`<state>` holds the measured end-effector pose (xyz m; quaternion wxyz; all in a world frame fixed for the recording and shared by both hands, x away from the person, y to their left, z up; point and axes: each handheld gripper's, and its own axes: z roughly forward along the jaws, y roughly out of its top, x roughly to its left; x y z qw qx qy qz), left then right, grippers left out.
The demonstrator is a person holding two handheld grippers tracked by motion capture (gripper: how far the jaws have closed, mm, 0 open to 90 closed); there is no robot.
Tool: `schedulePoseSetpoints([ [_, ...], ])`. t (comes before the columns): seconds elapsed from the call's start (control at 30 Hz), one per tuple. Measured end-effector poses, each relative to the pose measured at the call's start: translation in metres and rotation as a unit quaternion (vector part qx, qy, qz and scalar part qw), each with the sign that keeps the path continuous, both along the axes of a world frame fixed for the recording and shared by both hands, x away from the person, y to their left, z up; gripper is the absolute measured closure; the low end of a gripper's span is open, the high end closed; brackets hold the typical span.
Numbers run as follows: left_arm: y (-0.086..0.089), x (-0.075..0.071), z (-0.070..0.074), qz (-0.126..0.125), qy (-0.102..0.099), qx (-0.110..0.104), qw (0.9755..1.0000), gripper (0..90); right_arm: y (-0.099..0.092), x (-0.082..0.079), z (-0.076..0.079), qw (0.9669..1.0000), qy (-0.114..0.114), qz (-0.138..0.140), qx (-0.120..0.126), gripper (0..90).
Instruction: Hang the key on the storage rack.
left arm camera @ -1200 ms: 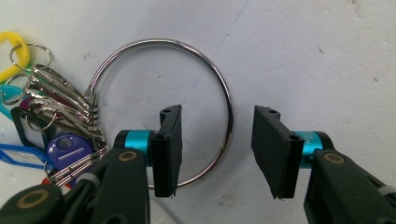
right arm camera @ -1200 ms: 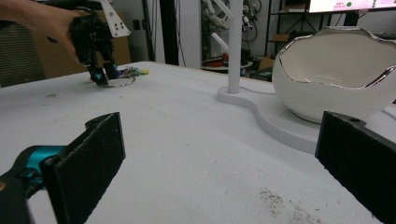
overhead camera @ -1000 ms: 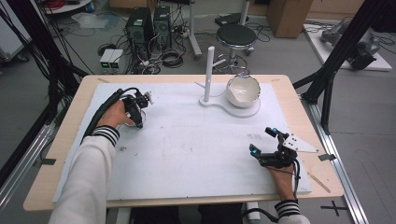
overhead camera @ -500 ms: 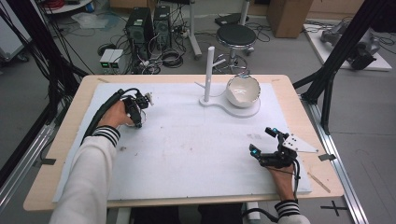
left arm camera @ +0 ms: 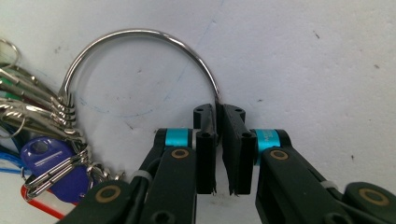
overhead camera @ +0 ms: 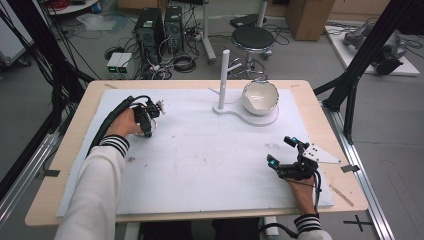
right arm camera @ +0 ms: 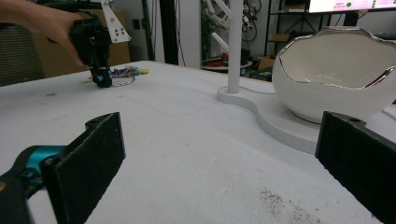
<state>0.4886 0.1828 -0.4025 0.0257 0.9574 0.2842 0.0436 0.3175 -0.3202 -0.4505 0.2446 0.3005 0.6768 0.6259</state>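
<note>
White bowl [overhead camera: 260, 96] on its stand, empty. Left gripper [left arm camera: 218, 122], just closing, clamped on key ring [left arm camera: 140, 35]; keys seen close up there. Right gripper [right arm camera: 219, 163] spread wide.

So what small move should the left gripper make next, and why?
Probably lift a little, straight up. The left gripper has just been closing and its jaws now pinch the wire of the key ring, which lies flat on the table with the keys bunched at one side. A small lift would test the grip.
</note>
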Motion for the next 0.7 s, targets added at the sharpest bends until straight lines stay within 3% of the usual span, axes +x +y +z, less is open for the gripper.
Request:
schedulePoseSetpoints([
  [0.2,-0.001,-0.001,0.0,-0.001,-0.002,0.002,1.0,85.9,0.0,0.0,0.0,1.0,0.001,0.001,0.001,1.0],
  [0.27,-0.001,-0.001,0.0,-0.014,-0.002,0.007,0.9999,86.1,0.0,0.0,0.0,1.0,0.0,0.0,0.0,1.0],
  [0.47,0.002,-0.003,0.005,-0.016,-0.01,0.0,0.9998,86.6,0.0,0.0,0.0,1.0,-0.001,-0.002,0.0,1.0],
  [0.7,0.008,-0.013,0.027,-0.022,-0.04,-0.017,0.9988,86.9,0.0,0.0,0.0,1.0,-0.005,-0.003,-0.001,1.0],
])
